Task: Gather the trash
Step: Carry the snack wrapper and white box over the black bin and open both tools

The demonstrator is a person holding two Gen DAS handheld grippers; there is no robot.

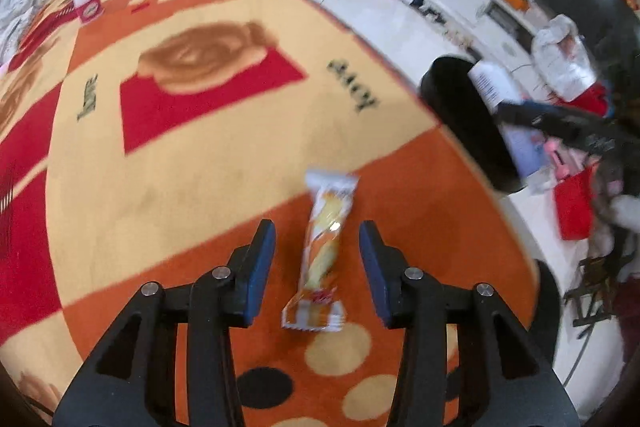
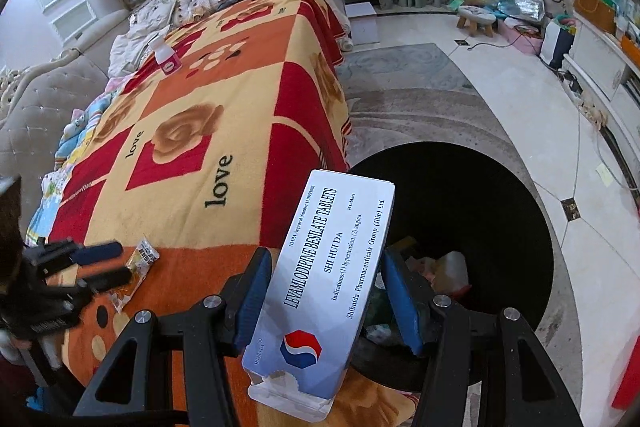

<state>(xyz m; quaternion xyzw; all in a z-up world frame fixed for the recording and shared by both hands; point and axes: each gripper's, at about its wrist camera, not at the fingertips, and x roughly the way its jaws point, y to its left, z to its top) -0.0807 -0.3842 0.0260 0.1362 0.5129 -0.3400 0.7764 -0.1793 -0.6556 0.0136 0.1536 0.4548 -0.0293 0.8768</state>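
Note:
A snack wrapper (image 1: 324, 251) lies on the orange and red blanket (image 1: 180, 147) that covers the table. My left gripper (image 1: 318, 239) is open, with one finger on each side of the wrapper. The wrapper (image 2: 136, 267) and left gripper (image 2: 104, 263) also show in the right wrist view. My right gripper (image 2: 324, 267) is shut on a white tablet box (image 2: 324, 283), held at the table's edge beside the black trash bin (image 2: 460, 251). The box (image 1: 492, 83) and bin (image 1: 460, 115) also show in the left wrist view.
A small pink-labelled bottle (image 1: 86, 1) stands at the table's far end. The bin holds several pieces of trash (image 2: 444, 271). A sofa with cushions (image 2: 48, 95) runs along the table's left. A stool (image 2: 476, 17) and a white cabinet (image 2: 600, 67) stand across the floor.

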